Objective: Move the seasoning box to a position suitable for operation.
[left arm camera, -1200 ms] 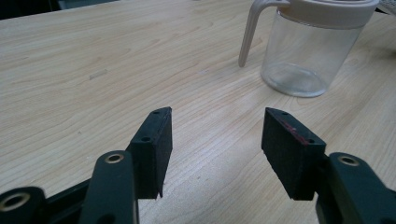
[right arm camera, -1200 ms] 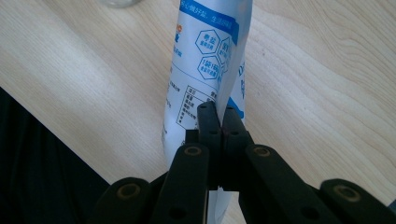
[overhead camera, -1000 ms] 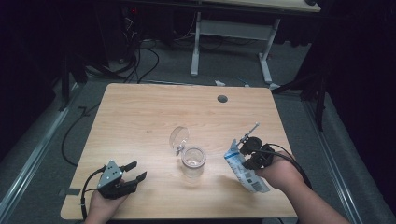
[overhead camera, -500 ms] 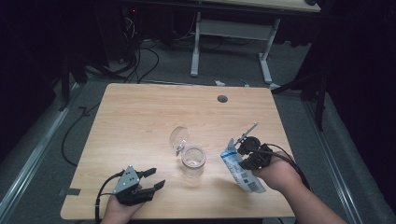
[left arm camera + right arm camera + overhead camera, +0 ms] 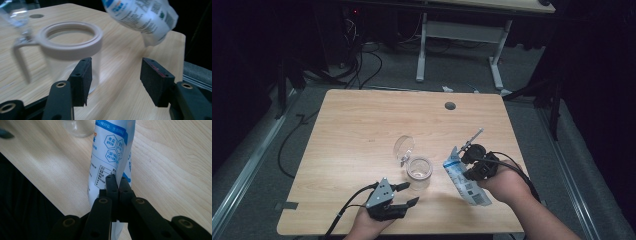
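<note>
Left gripper (image 5: 404,194), jaws spread and empty, sits just near-left of the glass jar (image 5: 419,173) at table centre; bracket its wall squarely before closing, while right gripper (image 5: 117,185) pinches the pouch (image 5: 111,152).

The right gripper (image 5: 117,183) rises from the bottom of its view with its two black jaws pressed together on a white and blue pouch (image 5: 110,157). The jaws pinch the pouch partway along its length, and it stretches up from them to the top edge, printed with blue hexagons and small text. Below lies the table (image 5: 170,165), light wood, whose edge runs on a slant from the upper left to the bottom middle. The base of a clear jar (image 5: 78,128) stands on the table at the top, just left of the pouch.
</note>
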Tool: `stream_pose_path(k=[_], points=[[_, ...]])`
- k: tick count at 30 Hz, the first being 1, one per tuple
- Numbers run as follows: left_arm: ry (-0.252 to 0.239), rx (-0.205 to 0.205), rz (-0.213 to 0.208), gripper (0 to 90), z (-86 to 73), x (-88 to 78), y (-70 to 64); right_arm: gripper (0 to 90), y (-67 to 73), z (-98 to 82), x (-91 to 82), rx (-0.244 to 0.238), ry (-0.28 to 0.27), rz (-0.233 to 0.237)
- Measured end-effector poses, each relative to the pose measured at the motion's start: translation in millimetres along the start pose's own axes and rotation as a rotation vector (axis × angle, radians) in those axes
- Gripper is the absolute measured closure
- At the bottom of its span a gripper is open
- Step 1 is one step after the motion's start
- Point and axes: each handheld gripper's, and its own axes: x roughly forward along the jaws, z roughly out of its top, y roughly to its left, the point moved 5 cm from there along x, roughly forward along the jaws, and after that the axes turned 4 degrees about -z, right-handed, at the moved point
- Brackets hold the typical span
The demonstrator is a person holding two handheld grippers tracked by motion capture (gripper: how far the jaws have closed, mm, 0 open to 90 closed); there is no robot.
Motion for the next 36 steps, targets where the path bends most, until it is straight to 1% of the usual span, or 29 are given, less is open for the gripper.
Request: stream_pose_path(k=[5, 9, 11, 13, 14, 19, 25, 28, 29, 36], points=[[-0.001, 0.008, -0.044, 43.2, -2.6, 19.1, -13.3, 90.0, 0.4, 3.5, -5.0, -0.004, -0.002, -0.011], [0.004, 0.003, -0.078, 42.4, -7.7, 31.7, -23.4, 90.0, 3.0, 6.0, -8.8, -0.014, 0.001, -0.018], [0.009, -0.001, -0.088, 41.8, -11.2, 35.1, -26.3, 90.0, 5.7, 7.3, -10.8, -0.013, 0.003, -0.02], [0.02, -0.009, -0.093, 40.6, -16.1, 38.7, -28.6, 90.0, 8.6, 8.7, -12.7, -0.014, 0.002, -0.019], [0.026, -0.01, -0.093, 39.9, -18.9, 40.3, -29.5, 90.0, 9.8, 9.8, -13.4, -0.023, -0.002, -0.019], [0.054, -0.009, -0.099, 37.0, -30.6, 47.1, -33.9, 90.0, 17.6, 14.7, -18.4, -0.026, -0.01, -0.021], [0.068, -0.019, -0.097, 36.3, -39.4, 52.3, -35.2, 90.0, 25.0, 20.2, -22.9, -0.049, -0.011, -0.027], [0.064, -0.006, -0.097, 36.3, -40.7, 52.0, -36.9, 90.0, 30.4, 22.8, -22.3, -0.048, -0.023, -0.015], [0.061, 0.001, -0.098, 36.3, -40.8, 51.5, -37.6, 90.0, 31.8, 23.6, -21.9, -0.055, -0.022, -0.015], [0.045, 0.01, -0.095, 36.1, -37.0, 49.1, -37.5, 90.0, 40.4, 27.4, -18.8, -0.074, -0.013, -0.01]])
